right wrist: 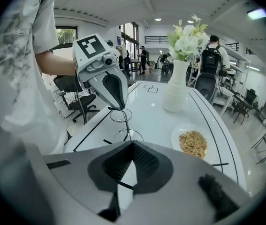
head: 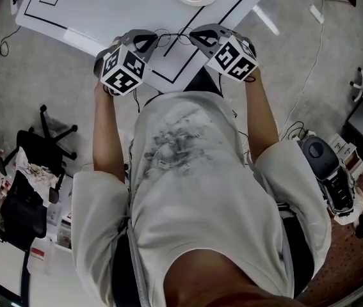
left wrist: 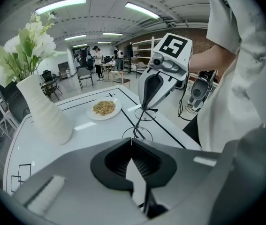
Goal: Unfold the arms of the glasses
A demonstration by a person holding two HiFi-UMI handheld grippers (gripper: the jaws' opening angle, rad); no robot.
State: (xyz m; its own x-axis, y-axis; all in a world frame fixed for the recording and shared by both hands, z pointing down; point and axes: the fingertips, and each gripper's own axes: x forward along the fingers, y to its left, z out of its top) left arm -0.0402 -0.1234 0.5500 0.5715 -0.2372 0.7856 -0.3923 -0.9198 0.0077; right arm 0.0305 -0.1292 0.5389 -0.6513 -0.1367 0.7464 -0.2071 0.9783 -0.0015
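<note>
The glasses were a thin wire frame with round lenses, so you should have treated them as very light, a little springy and easy to bend. The lenses looked fragile, and the smooth wire could probably slip or twist between the pads. The good places to hold seemed to be an arm close to its hinge and the frame beside it, never a lens.

The glasses hung in the air between your two grippers, over the near edge of the desk, not resting on it. Your left gripper was clenched, its jaws meeting at the tips on the thin wire. Your right gripper was closed in the same way on the other end of the frame. Whether each one pinched an arm or a rim, I could not tell.

You held both grippers in front of your chest with bent elbows, the tips turned toward each other and near together. The vase and the plate stood farther back on the desk, well apart from the glasses.
</note>
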